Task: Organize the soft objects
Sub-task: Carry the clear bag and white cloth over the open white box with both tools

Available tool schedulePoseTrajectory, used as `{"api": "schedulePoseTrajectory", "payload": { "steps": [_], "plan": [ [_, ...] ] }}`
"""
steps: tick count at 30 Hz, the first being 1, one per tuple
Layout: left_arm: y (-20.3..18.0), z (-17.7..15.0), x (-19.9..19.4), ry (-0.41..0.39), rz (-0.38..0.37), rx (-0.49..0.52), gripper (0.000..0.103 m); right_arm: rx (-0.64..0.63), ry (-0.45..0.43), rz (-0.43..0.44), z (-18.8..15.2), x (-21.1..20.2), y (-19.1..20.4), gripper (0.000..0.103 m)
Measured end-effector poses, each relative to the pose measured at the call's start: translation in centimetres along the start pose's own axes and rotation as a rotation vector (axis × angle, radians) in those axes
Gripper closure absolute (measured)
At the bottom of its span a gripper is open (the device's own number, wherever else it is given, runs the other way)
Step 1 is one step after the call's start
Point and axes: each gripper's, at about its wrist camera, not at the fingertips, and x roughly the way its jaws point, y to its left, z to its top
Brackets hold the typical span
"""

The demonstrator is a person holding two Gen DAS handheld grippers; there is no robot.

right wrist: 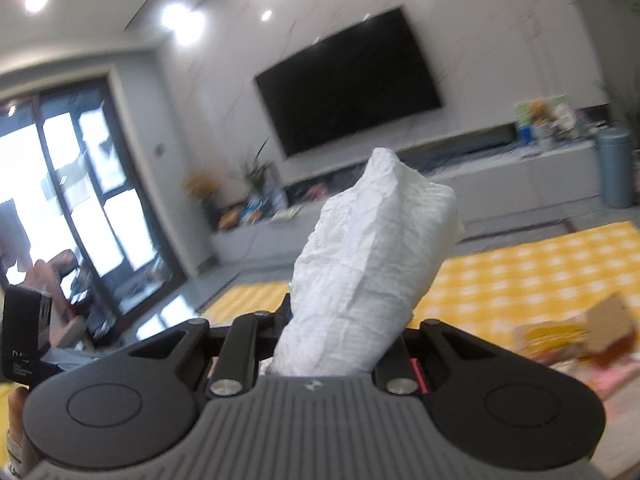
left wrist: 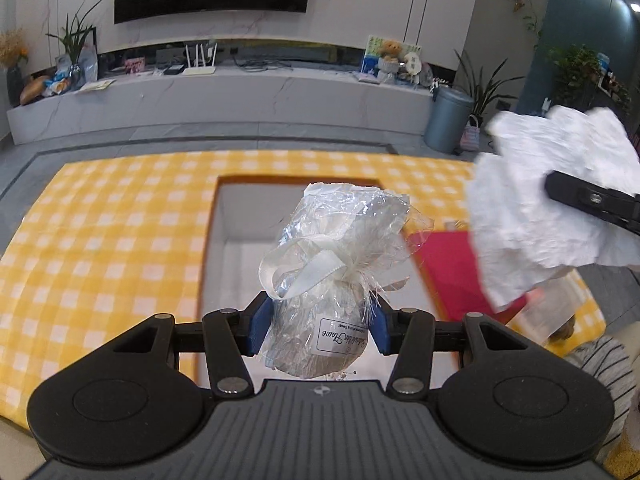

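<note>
My left gripper (left wrist: pixel 318 326) is shut on a clear cellophane gift pouch (left wrist: pixel 332 276) tied with a white ribbon, held above an open box (left wrist: pixel 216 240) with a white inside. My right gripper (right wrist: pixel 344 336) is shut on a crumpled white paper towel (right wrist: pixel 368 264), lifted high and pointing at the room. That towel (left wrist: pixel 548 200) and a black finger of the right gripper (left wrist: pixel 588 200) also show at the right of the left wrist view.
A yellow checked cloth (left wrist: pixel 100 248) covers the table. A red flat item (left wrist: pixel 448 272) lies right of the box. A clear cup (left wrist: pixel 548 312) and a snack pack (right wrist: pixel 560 340) sit at the right. A TV wall and a bin (left wrist: pixel 446 120) stand behind.
</note>
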Motion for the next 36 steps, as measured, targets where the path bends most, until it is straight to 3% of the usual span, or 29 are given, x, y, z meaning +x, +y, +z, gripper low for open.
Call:
{"api": "schedulePoseTrajectory", "payload": {
  "steps": [9, 14, 19, 22, 27, 31, 36],
  "plan": [
    [2.5, -1.5, 1.3, 0.059, 0.042, 0.002, 0.046, -0.069, 0.189, -0.013, -3.0, 7.9, 4.0, 0.086],
    [2.4, -2.1, 2.2, 0.117, 0.064, 0.018, 0.046, -0.092, 0.249, -0.031, -3.8, 10.0, 4.3, 0.086],
    [1.4, -2.5, 2.5, 0.158, 0.134, 0.075, 0.045, -0.1, 0.278, -0.038, -4.0, 10.9, 4.0, 0.086],
    [1.5, -2.7, 2.4, 0.176, 0.145, 0.057, 0.032, -0.112, 0.294, -0.043, -4.3, 11.1, 3.9, 0.086],
    [1.3, -2.7, 0.5, 0.118, 0.195, 0.086, 0.019, -0.126, 0.312, -0.048, -4.5, 11.6, 4.0, 0.086],
    [1.9, -2.4, -0.8, 0.088, 0.19, 0.05, 0.019, -0.156, 0.336, -0.062, -4.8, 11.9, 4.2, 0.086],
    [3.3, -1.9, -1.5, 0.032, 0.223, -0.002, 0.015, -0.208, 0.433, -0.055, -5.3, 13.8, 4.9, 0.086]
  ]
}}
